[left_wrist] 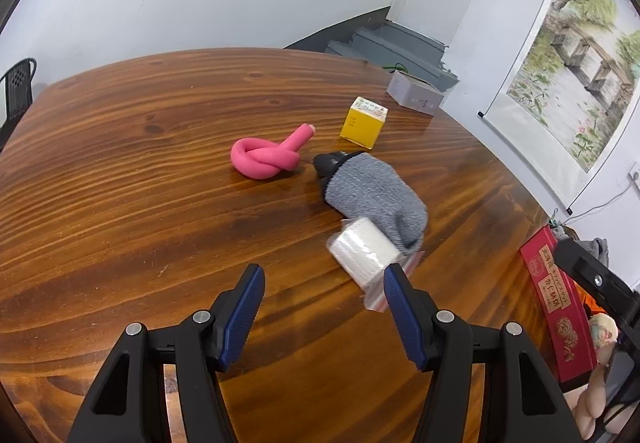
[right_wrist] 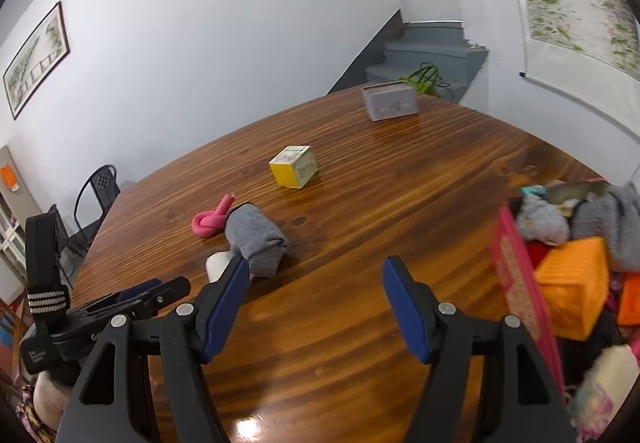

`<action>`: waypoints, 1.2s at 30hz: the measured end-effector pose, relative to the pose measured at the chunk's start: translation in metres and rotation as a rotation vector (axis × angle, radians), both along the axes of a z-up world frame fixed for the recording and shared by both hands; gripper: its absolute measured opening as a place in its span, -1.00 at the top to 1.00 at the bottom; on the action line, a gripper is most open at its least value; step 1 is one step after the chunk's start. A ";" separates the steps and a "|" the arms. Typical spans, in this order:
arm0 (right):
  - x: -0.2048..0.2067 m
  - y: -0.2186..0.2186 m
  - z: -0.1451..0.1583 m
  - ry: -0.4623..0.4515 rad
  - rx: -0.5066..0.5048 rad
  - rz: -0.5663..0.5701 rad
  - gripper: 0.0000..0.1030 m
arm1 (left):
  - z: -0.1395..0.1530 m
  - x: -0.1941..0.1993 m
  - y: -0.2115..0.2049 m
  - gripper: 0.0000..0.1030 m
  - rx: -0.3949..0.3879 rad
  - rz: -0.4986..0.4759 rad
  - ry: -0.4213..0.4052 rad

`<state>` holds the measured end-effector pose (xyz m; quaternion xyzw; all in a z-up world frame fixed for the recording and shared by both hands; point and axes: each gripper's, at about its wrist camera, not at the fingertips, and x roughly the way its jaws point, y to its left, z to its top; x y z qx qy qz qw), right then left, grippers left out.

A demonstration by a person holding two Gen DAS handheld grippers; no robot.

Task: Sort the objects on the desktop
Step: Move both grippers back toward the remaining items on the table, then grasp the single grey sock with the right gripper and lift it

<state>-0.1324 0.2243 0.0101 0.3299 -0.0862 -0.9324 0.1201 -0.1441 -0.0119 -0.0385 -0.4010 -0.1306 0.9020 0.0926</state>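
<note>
Both tongs stood spread over the wooden surface (left_wrist: pixel 120 179), nothing between them: left tongs (left_wrist: pixel 324 285), right tongs (right_wrist: pixel 316 279). Mid-surface lay a knotted pink tube (left_wrist: pixel 266 157), a grey sock (left_wrist: pixel 372 191) and, touching the sock's near end, a white roll in clear wrap (left_wrist: pixel 362 249); a yellow box (left_wrist: pixel 364 122) sat beyond them, a grey box (left_wrist: pixel 414 93) near the far edge. The left view alone showed the roll in full and a red printed box (left_wrist: pixel 556 303) at the right edge. The right view alone showed a pink basket (right_wrist: pixel 520 283) holding an orange crate (right_wrist: pixel 572 283) and grey cloth, with the roll mostly hidden behind its own finger
</note>
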 end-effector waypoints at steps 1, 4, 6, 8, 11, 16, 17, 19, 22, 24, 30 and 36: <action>-0.008 -0.006 -0.002 -0.009 -0.004 0.018 -0.42 | -0.002 -0.001 -0.002 -0.23 0.003 0.003 -0.003; -0.034 -0.025 -0.008 -0.044 -0.005 0.077 -0.42 | -0.005 -0.002 -0.008 -0.23 0.012 0.015 -0.011; -0.053 -0.040 -0.015 -0.069 0.002 0.118 -0.42 | -0.005 -0.002 -0.011 -0.23 0.014 0.021 -0.011; -0.069 -0.050 -0.022 -0.095 0.009 0.146 -0.42 | -0.005 -0.002 -0.013 -0.23 0.016 0.022 -0.010; -0.095 -0.062 -0.032 -0.139 0.001 0.171 -0.42 | -0.004 -0.003 -0.015 -0.23 0.025 0.021 -0.010; -0.125 -0.079 -0.049 -0.211 -0.014 0.213 -0.42 | -0.006 -0.004 -0.015 -0.23 0.026 0.016 -0.014; -0.128 -0.082 -0.052 -0.220 -0.010 0.217 -0.42 | -0.006 -0.005 -0.015 -0.23 0.025 0.015 -0.015; -0.132 -0.085 -0.057 -0.233 -0.002 0.226 -0.41 | -0.007 -0.005 -0.014 -0.23 0.022 0.013 -0.017; -0.131 -0.089 -0.062 -0.233 0.034 0.231 0.03 | -0.009 -0.005 -0.010 -0.23 0.015 0.005 -0.022; -0.129 -0.088 -0.062 -0.227 0.055 0.226 0.13 | -0.010 -0.005 -0.006 -0.23 0.009 -0.003 -0.025; -0.116 -0.061 -0.043 -0.172 0.041 0.132 0.21 | -0.007 -0.005 0.005 -0.23 0.016 -0.025 -0.022; -0.098 -0.034 -0.023 -0.123 0.003 0.067 0.21 | -0.006 -0.019 0.016 -0.23 0.101 -0.014 -0.064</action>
